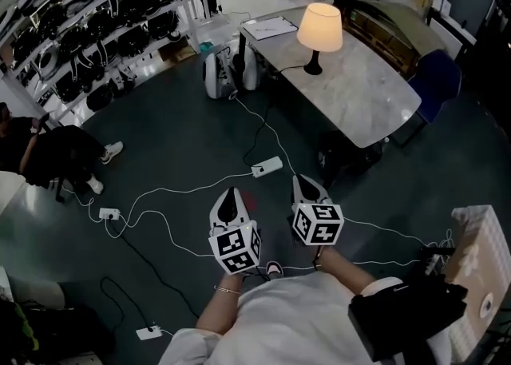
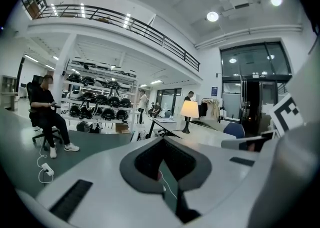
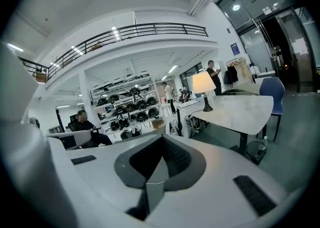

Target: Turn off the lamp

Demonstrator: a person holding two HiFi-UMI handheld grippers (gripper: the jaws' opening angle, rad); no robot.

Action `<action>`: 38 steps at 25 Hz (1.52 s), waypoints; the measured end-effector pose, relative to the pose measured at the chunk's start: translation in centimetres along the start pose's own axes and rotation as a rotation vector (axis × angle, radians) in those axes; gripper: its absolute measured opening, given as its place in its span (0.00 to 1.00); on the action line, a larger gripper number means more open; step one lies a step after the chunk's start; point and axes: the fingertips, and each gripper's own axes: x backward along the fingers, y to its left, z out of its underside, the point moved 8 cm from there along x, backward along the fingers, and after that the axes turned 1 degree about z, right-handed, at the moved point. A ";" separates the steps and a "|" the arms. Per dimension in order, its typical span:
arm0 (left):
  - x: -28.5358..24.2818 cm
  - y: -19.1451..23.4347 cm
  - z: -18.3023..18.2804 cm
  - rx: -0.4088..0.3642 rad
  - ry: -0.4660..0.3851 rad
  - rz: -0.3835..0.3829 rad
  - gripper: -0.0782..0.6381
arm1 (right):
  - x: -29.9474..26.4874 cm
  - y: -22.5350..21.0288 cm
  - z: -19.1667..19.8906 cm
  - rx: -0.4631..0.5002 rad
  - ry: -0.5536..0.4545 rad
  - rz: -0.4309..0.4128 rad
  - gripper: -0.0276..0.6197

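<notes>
The lamp (image 1: 319, 26), with a cream shade on a dark base, is lit. It stands on the far part of a marble-topped table (image 1: 363, 96). Both grippers hang over the floor well short of it, side by side and pointing toward it. The left gripper (image 1: 231, 196) shows a narrow slit between its jaws with floor and a white cable visible through it; nothing is held. The right gripper (image 1: 303, 185) is shut and empty. Ahead in the left gripper view (image 2: 167, 182) is the lamp (image 2: 189, 110). From the right gripper view (image 3: 152, 182) the lamp (image 3: 203, 83) and table (image 3: 240, 110) lie ahead right.
White cables and power strips (image 1: 267, 167) (image 1: 109, 213) cross the floor ahead of the grippers. Helmet shelves (image 1: 104, 28) line the left, with a seated person (image 1: 56, 156) nearby. Bags (image 1: 227, 72) stand at the table's left end, a blue chair (image 1: 435, 76) behind it, a white crate (image 1: 479, 259) at right.
</notes>
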 end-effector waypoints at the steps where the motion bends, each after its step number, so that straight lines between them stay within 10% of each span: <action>1: -0.5 0.1 0.1 -0.001 0.004 -0.003 0.10 | -0.4 -0.3 0.0 0.000 0.003 0.000 0.04; 38: -32.1 9.3 -5.9 -0.023 0.094 0.095 0.10 | -28.6 -3.3 -8.5 -0.063 -0.003 0.095 0.04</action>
